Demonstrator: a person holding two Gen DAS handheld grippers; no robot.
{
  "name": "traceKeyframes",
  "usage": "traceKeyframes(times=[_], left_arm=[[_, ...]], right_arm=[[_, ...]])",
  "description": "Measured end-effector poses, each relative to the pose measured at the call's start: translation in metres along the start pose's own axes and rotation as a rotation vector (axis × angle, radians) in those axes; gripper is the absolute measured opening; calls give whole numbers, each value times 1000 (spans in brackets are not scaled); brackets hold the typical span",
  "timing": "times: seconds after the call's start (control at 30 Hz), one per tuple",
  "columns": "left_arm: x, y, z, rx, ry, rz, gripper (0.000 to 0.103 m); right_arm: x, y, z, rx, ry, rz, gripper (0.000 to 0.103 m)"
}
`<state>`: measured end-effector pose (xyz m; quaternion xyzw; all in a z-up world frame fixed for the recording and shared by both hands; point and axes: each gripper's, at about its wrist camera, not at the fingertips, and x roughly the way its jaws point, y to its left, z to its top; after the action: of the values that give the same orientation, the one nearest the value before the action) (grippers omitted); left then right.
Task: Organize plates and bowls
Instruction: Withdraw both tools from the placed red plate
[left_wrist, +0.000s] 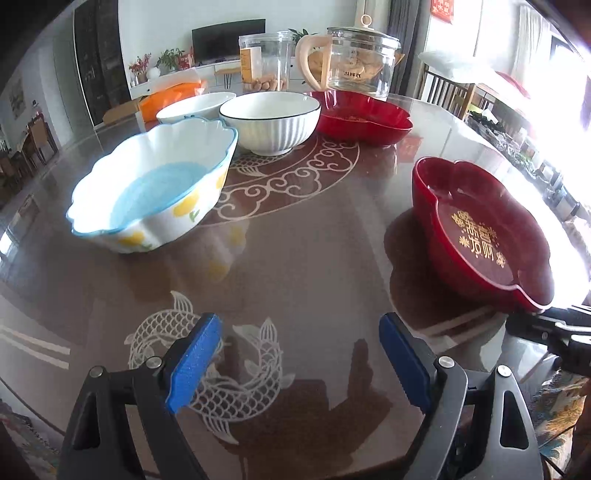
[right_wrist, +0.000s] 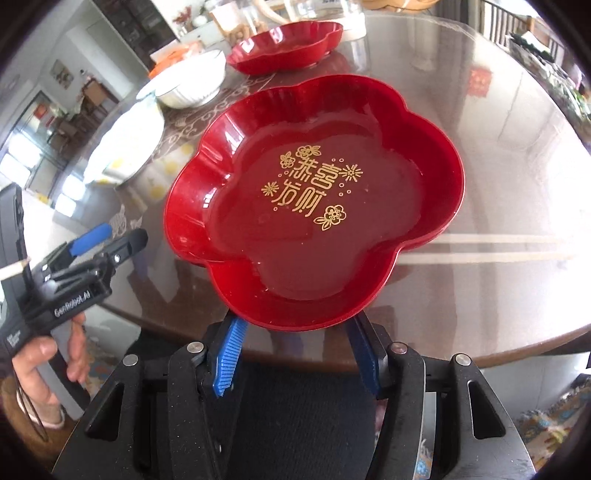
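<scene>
In the left wrist view my left gripper (left_wrist: 299, 354) hangs open over bare table with nothing between its blue pads. Left of it ahead stands a scalloped bowl (left_wrist: 155, 188) with a blue rim and yellow fruit, behind it a white ribbed bowl (left_wrist: 269, 122) and another white bowl (left_wrist: 195, 107). A red flower-shaped plate (right_wrist: 314, 199) with gold characters lies on the table near its front edge. My right gripper (right_wrist: 297, 332) is open, its fingertips just under the plate's near rim, pads not pressing it. A second red plate (right_wrist: 284, 44) lies further back.
A glass jar (left_wrist: 266, 62) and a glass kettle (left_wrist: 354, 59) stand at the table's far side beside an orange packet (left_wrist: 170, 96). A hand (right_wrist: 44, 358) holds my left gripper (right_wrist: 123, 233) left of the plate. The table's front edge (right_wrist: 517, 350) curves close by.
</scene>
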<state>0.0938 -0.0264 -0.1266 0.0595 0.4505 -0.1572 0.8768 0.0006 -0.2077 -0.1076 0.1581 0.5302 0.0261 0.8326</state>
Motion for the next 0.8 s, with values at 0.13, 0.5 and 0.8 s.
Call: traceKeyframes(times=[0.13,0.5,0.8], left_arm=[[20,-3,22,7,-25,33,87],[75,0,73,-80,10,98,102],[92,4,91,-251,7,218,103]], right_arm=[[-3,-7,16,28,-104,-49,57],[-11,-121,40,19,-271,-384,65],[16,-166,107,93,-310,-389,69]])
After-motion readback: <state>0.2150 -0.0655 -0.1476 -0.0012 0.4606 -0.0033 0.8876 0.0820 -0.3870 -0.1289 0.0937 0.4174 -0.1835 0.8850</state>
